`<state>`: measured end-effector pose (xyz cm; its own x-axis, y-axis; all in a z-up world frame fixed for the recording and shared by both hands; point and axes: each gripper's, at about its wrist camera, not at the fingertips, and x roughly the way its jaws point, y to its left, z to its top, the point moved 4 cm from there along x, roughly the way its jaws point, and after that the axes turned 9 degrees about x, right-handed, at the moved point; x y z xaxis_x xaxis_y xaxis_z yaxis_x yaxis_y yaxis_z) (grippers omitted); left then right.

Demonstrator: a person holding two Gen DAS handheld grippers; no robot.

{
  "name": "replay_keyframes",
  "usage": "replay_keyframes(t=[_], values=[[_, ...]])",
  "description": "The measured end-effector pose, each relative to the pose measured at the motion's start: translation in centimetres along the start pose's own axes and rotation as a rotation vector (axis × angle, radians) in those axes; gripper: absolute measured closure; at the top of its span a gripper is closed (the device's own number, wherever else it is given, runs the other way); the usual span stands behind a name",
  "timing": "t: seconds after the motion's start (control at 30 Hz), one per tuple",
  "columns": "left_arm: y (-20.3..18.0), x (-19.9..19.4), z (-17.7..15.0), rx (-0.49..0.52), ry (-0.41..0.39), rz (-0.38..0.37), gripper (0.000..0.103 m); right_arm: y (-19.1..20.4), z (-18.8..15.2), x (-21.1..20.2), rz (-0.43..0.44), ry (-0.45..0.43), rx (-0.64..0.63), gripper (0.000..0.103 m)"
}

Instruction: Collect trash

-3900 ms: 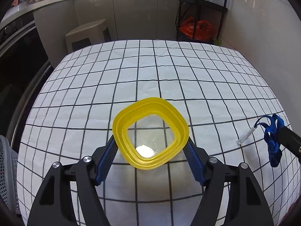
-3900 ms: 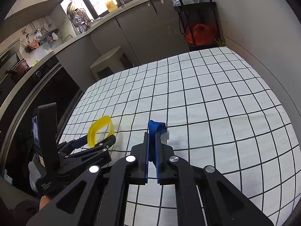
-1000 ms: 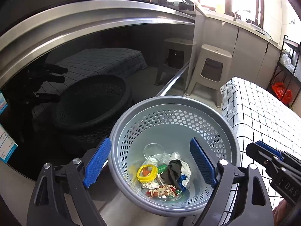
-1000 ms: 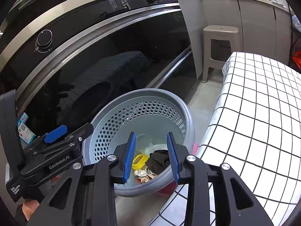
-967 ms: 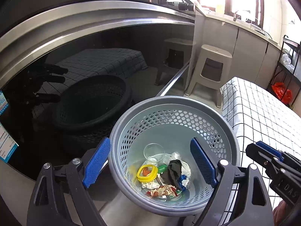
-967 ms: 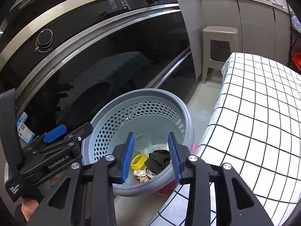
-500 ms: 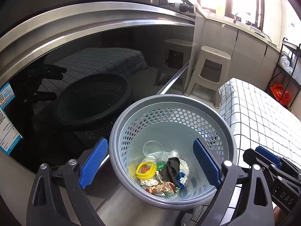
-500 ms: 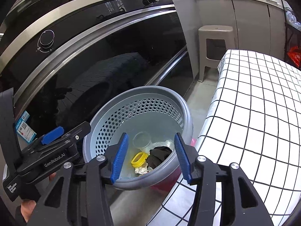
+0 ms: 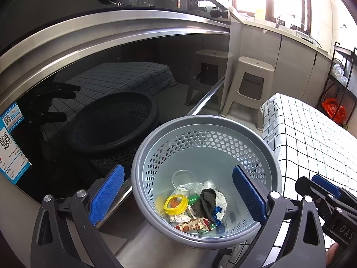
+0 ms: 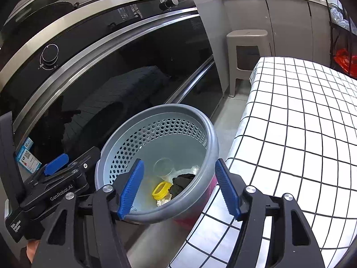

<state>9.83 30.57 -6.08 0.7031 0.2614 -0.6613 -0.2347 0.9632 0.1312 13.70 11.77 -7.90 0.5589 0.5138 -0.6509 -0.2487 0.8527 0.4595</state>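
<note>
A grey perforated trash basket [image 9: 207, 125] stands on the floor beside the table; it also shows in the right wrist view [image 10: 156, 111]. Inside lie a yellow square lid ring [image 9: 175, 204], a clear plastic cup [image 9: 184, 178], a dark crumpled rag [image 9: 207, 201], white paper and wrappers [image 9: 196, 224]. The lid ring [image 10: 161, 189] and cup [image 10: 164, 167] show in the right wrist view too. My left gripper [image 9: 178, 198] is open and empty above the basket. My right gripper [image 10: 179, 188] is open and empty over the basket's near rim.
A table with a white black-grid cloth [image 10: 301, 122] is right of the basket. A black glass oven front with steel handle [image 10: 189, 76] is behind it. A beige stool [image 9: 252, 80] and a rack with a red bag [image 9: 334, 111] stand farther back.
Both grippers carried their items from the table to the basket and let go; the yellow ring now lies inside. In the last second both rose back and the right jaws opened wider.
</note>
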Motion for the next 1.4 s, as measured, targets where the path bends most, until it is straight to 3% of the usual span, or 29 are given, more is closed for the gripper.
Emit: replay_keyframes(t=[1.4], values=[[0.5, 0.4, -0.1, -0.026, 0.031, 0.002, 0.006, 1.1, -0.5, -0.4, -0.06, -0.043, -0.088, 0.033]])
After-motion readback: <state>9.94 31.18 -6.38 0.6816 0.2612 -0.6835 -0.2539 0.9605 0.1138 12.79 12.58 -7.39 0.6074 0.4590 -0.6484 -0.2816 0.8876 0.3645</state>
